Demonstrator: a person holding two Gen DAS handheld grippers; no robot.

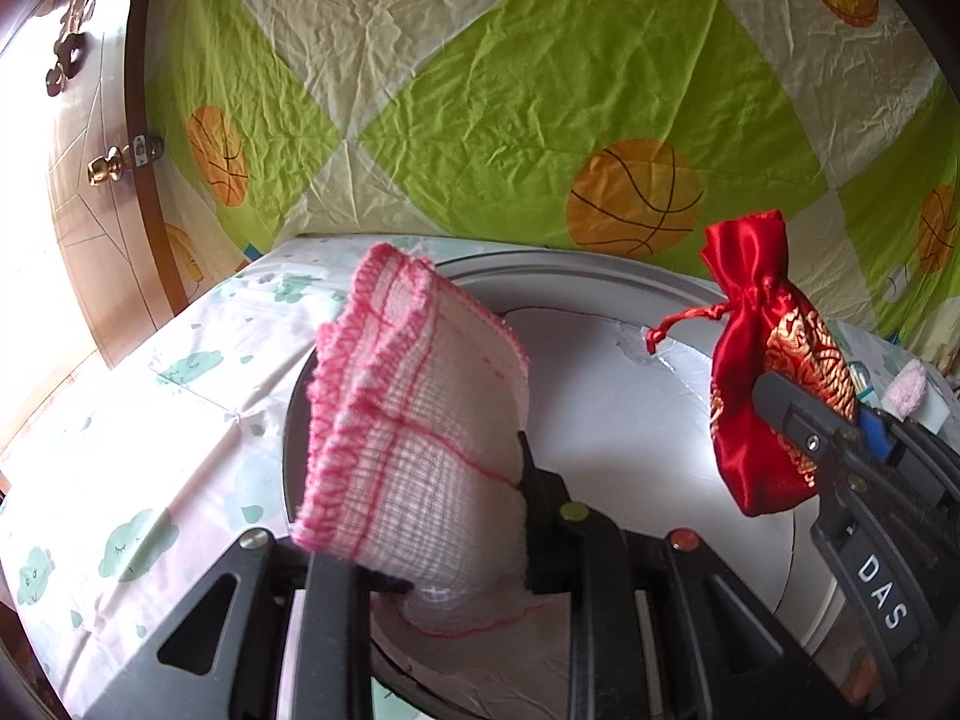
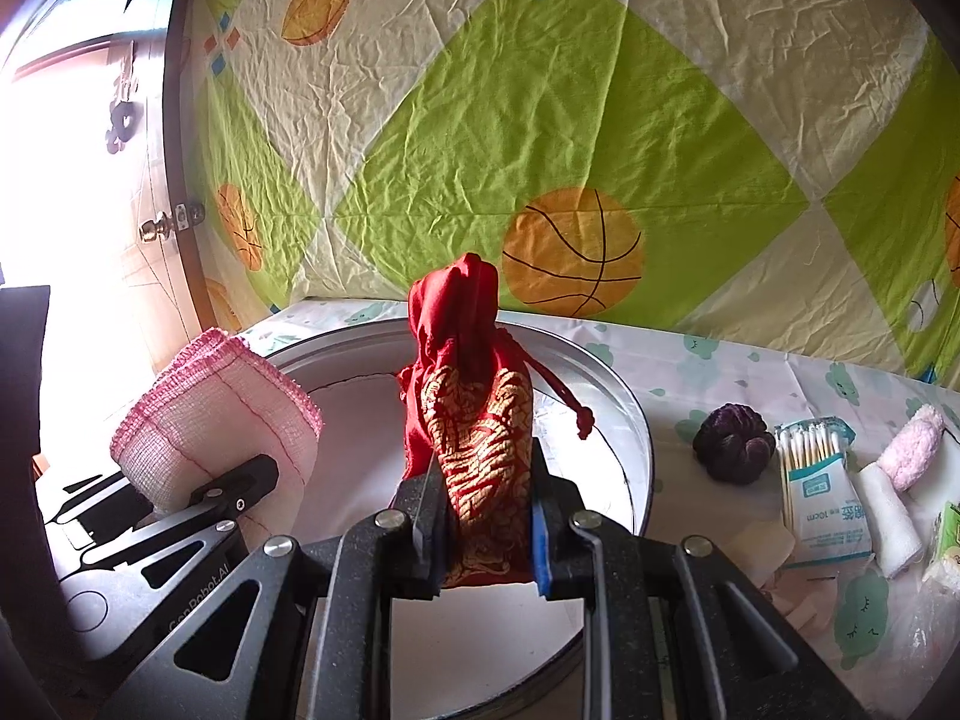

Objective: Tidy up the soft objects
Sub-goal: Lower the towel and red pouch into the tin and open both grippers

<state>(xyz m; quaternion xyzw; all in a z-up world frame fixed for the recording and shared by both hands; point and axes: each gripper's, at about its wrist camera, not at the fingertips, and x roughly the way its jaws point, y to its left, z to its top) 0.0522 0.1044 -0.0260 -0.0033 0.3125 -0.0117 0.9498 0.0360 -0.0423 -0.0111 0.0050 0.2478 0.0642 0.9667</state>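
My left gripper [image 1: 432, 516] is shut on a folded white gauze cloth with pink stitched edges [image 1: 414, 414] and holds it upright above a round grey tray [image 1: 600, 276]. The cloth also shows in the right wrist view [image 2: 216, 426]. My right gripper [image 2: 483, 510] is shut on a red satin drawstring pouch with gold pattern [image 2: 474, 420], held upright over the same tray [image 2: 624, 414]. The pouch also shows in the left wrist view [image 1: 756, 360], to the right of the cloth.
On the cloud-print tablecloth [image 2: 720, 372] right of the tray lie a dark purple knitted piece [image 2: 732, 441], a cotton swab pack [image 2: 819, 486], a pink fuzzy roll [image 2: 912, 447] and a white roll [image 2: 888, 522]. A basketball-print sheet [image 2: 540, 150] hangs behind; a wooden door [image 1: 90, 180] stands left.
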